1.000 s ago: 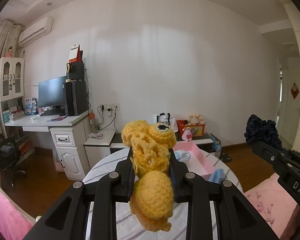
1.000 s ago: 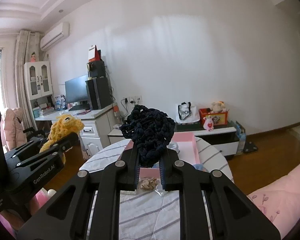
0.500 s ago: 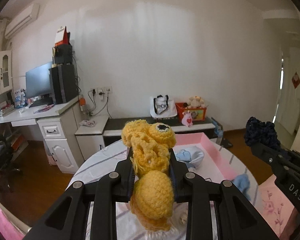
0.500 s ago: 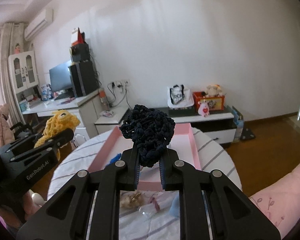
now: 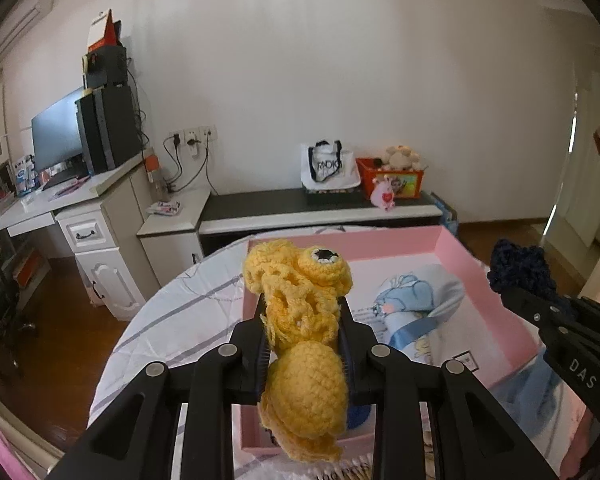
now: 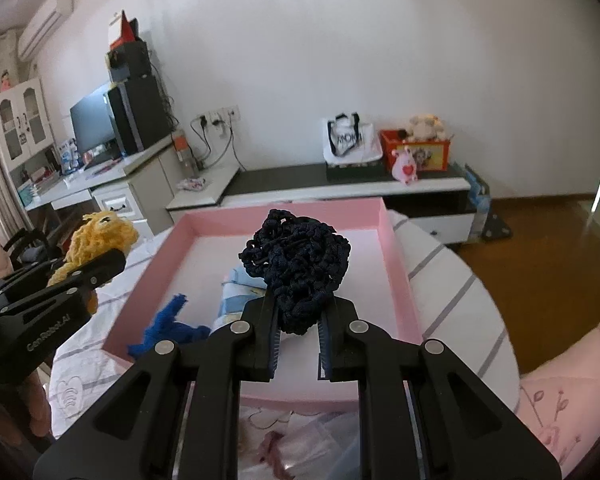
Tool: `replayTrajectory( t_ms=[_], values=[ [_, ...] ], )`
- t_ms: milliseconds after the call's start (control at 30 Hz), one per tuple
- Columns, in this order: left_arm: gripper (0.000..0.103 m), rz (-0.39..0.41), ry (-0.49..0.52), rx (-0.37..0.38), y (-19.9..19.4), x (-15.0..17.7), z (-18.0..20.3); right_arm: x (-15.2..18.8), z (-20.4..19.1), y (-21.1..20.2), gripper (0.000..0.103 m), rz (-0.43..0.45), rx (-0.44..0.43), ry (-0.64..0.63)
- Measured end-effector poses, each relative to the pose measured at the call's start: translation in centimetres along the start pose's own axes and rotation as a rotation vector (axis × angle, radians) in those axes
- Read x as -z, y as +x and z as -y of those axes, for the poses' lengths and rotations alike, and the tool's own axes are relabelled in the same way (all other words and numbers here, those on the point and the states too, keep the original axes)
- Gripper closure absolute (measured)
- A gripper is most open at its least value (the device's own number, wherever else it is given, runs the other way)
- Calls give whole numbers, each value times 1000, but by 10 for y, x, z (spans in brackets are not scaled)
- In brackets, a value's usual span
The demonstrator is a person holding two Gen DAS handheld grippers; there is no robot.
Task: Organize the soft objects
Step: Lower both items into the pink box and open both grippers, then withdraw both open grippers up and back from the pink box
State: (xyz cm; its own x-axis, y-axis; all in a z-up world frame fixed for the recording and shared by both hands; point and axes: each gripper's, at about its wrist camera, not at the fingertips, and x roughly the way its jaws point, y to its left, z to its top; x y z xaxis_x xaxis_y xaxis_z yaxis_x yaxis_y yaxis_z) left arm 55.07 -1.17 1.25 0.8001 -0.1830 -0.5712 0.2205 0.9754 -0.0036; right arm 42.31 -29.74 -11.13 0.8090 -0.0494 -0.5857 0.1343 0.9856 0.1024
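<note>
My left gripper (image 5: 304,336) is shut on a yellow crocheted toy (image 5: 300,320) with one black-and-white eye, held above the near left corner of the pink tray (image 5: 452,240). It also shows in the right wrist view (image 6: 96,240). My right gripper (image 6: 298,320) is shut on a dark navy crocheted piece (image 6: 296,268) above the tray (image 6: 396,264); that piece shows at the right of the left wrist view (image 5: 518,268). In the tray lie a light blue printed cloth (image 5: 412,304) and a blue yarn piece (image 6: 168,328).
The tray sits on a round table with a striped white cloth (image 5: 180,320). Small clear bags with trinkets (image 6: 276,440) lie at the table's near edge. A pink cushion (image 6: 560,392) is at the right. A desk, low cabinet and wall stand behind.
Both grippers have moved forward and tilted down over the pink tray, still holding their crocheted pieces. The tray now fills much more of both views.
</note>
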Motion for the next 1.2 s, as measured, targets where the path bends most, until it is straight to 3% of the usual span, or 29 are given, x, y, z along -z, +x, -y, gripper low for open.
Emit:
replayTrajectory(
  t_ms=[133,167,267,300,400,600,967,1000,1200],
  values=[
    [73,-29,12,5,37,-16,0,1,9,20,81,-32,-9,25],
    [67,-36,13,8,44,-19,0,1,10,22,76,-35,-10,28],
    [36,-61,10,20,61,-22,-2,1,13,23,43,-19,-5,39],
    [32,-67,7,18,66,-25,-5,1,14,23,35,-11,8,34],
    [32,-51,8,4,71,-26,-8,1,12,20,29,0,32,24],
    [31,-45,22,-16,80,-24,1,1,9,17,28,-8,34,26],
    [31,-13,29,-46,45,18,19,4,4,2,27,9,34,8],
    [31,-13,25,-44,24,35,18,4,3,-1,27,11,34,5],
    [31,-1,14,-43,-16,46,14,5,-5,-20,27,24,32,-11]
  ],
)
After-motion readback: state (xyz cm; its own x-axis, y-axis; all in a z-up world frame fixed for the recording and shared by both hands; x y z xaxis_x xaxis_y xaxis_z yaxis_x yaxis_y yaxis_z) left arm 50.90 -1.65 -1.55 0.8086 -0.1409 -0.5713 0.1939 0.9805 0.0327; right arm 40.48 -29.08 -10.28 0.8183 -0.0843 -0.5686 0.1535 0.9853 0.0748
